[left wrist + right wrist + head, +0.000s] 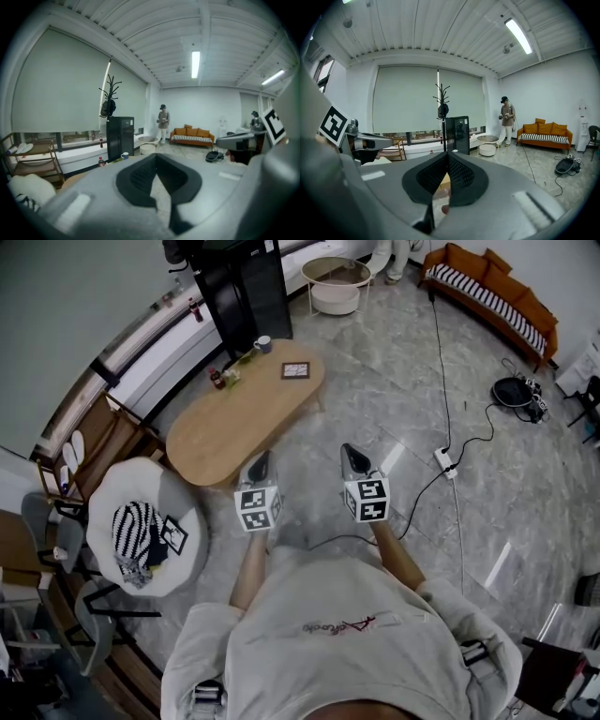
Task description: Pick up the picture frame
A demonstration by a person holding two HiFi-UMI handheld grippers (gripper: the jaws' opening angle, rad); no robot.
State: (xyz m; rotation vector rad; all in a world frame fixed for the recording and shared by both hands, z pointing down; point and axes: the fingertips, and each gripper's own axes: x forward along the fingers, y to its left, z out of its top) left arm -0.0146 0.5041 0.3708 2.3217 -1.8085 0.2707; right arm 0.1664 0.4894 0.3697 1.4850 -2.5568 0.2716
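We hold both grippers at the near edge of the table [234,432], side by side and pointing across it, only slightly tipped down. The left gripper [260,465] has its jaws pressed together with nothing between them, and the right gripper [354,458] is the same: closed and empty. We judge this to be an approach posture. The hands are carried level and parallel towards the table's far end, and either pair of jaws must part before it can take anything.

The picture frame [295,370] lies at the far end of the table, close to its far right edge, well apart from both grippers. It lies flat on its back with its face turned up to the ceiling, which is likely why it sits steady there. It also means a grip has to come at a thin edge and not at a broad side. From the head view it looks nearly square. Its slightly longer side seems to run crosswise to the table's length, though we cannot be sure at this size. A mug [263,343] stands just beyond it at the far left corner, and small bottles [217,379] stand along the table's left edge, so the right-hand side of the frame offers the freer way in.
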